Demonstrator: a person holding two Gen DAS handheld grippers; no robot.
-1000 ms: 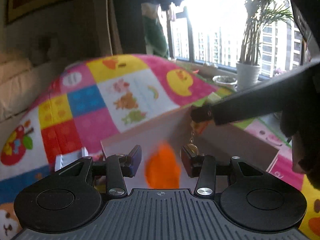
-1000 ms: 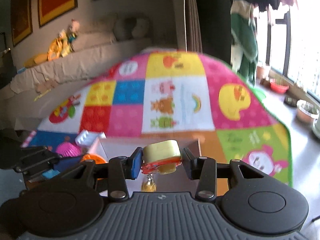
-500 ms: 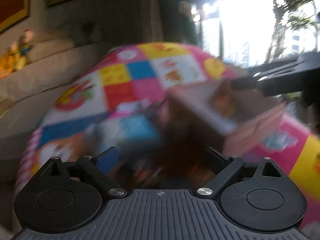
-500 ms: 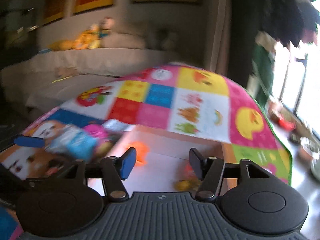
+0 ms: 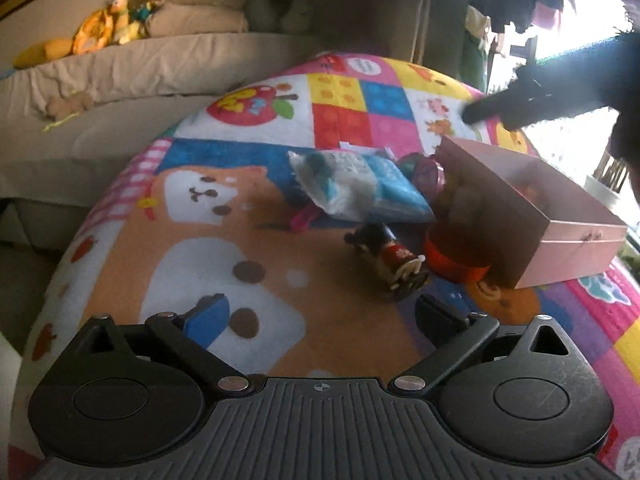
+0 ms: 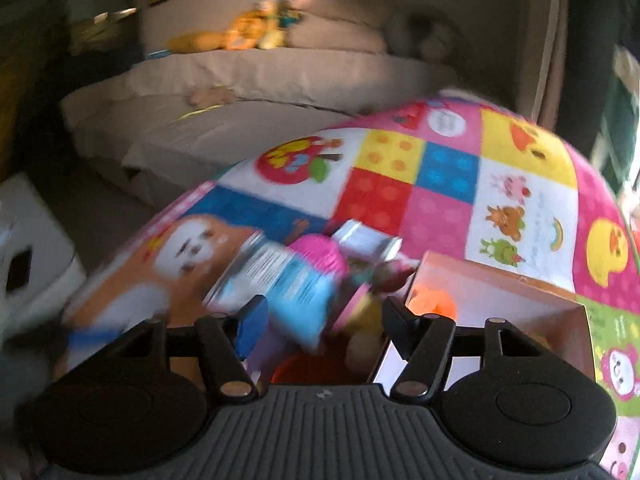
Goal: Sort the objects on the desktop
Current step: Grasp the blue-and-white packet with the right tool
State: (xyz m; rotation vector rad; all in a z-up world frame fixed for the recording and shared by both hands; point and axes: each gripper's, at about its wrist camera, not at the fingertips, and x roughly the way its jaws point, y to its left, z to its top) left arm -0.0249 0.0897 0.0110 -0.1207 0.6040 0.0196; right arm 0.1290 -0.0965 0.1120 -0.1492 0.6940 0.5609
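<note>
My left gripper (image 5: 322, 314) is open and empty, low over the play mat. Just ahead and right of it lies a small dark doll figure in red (image 5: 390, 258). Beyond it lie a blue-and-white packet (image 5: 356, 184), an orange-based toy (image 5: 452, 256) and a pink open box (image 5: 532, 204). My right gripper (image 6: 324, 320) is open and empty, above the blurred blue packet (image 6: 288, 280) and left of the box (image 6: 500, 300), which holds an orange object (image 6: 434, 302). The right gripper's arm shows dark at the upper right of the left wrist view (image 5: 532, 100).
The colourful play mat (image 5: 200, 216) covers the surface. A pink round object (image 6: 320, 256) and a small white-grey item (image 6: 368, 240) lie behind the packet. A beige sofa (image 5: 120, 80) with stuffed toys stands at the back. A white box (image 6: 28, 248) sits at far left.
Both grippers have opened and swung left away from the box. The right gripper has let go of the yellow keychain toy; the left no longer has the orange object between its fingers.
</note>
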